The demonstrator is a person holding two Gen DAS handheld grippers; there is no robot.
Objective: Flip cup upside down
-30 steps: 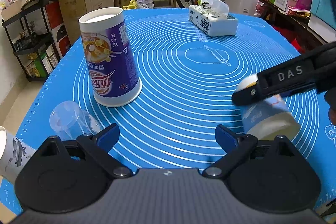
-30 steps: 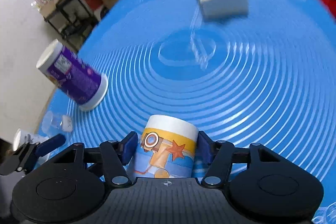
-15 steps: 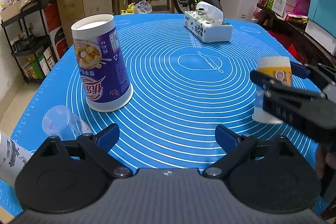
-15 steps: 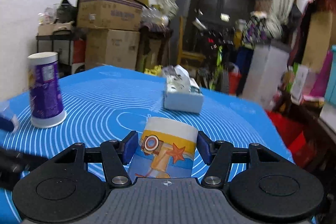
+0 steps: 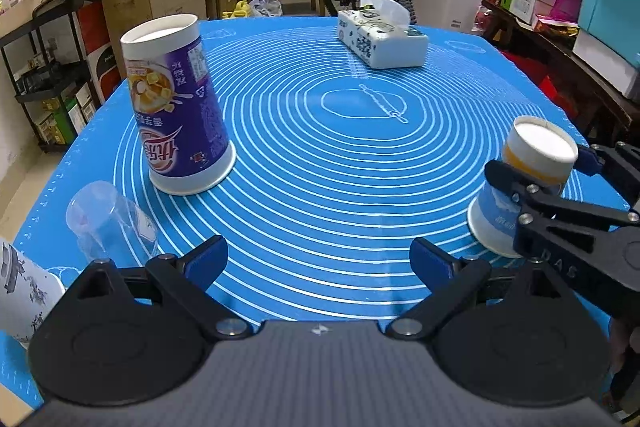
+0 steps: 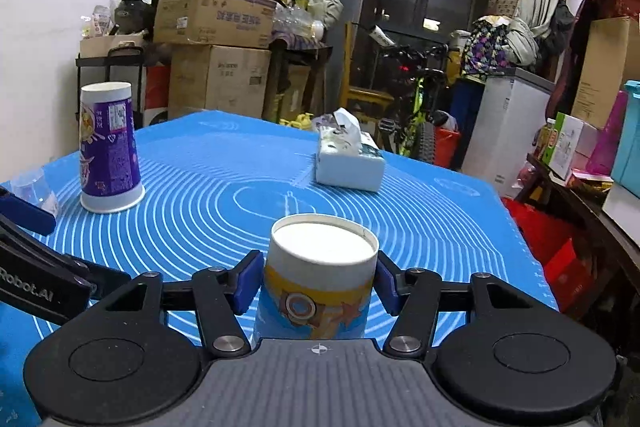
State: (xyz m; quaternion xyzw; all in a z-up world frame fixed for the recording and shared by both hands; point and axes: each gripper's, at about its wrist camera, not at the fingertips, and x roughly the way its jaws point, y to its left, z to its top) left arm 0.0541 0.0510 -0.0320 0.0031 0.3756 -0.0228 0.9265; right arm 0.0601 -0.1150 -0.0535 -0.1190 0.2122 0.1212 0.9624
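A small paper cup (image 6: pixel 318 279) with a yellow band and starfish print stands upside down, base up, on the blue mat (image 6: pixel 240 187). My right gripper (image 6: pixel 318 281) has its blue pads on both sides of the cup, and I cannot tell whether they still grip it. In the left wrist view the cup (image 5: pixel 524 179) sits at the right with its rim on the mat, between the right gripper's fingers (image 5: pixel 520 183). My left gripper (image 5: pixel 320 259) is open and empty, low over the mat's near edge.
A tall purple cup (image 5: pixel 176 111) stands upside down at the left. A clear plastic cup (image 5: pixel 108 219) lies beside it, and a white printed cup (image 5: pixel 24 295) is at the far left edge. A tissue box (image 5: pixel 380 39) sits at the back. Clutter surrounds the table.
My right gripper turned the small cup from tilted to base-up and lowered it onto the mat. The pads now look slightly wider apart. The left gripper stayed open and moved little.
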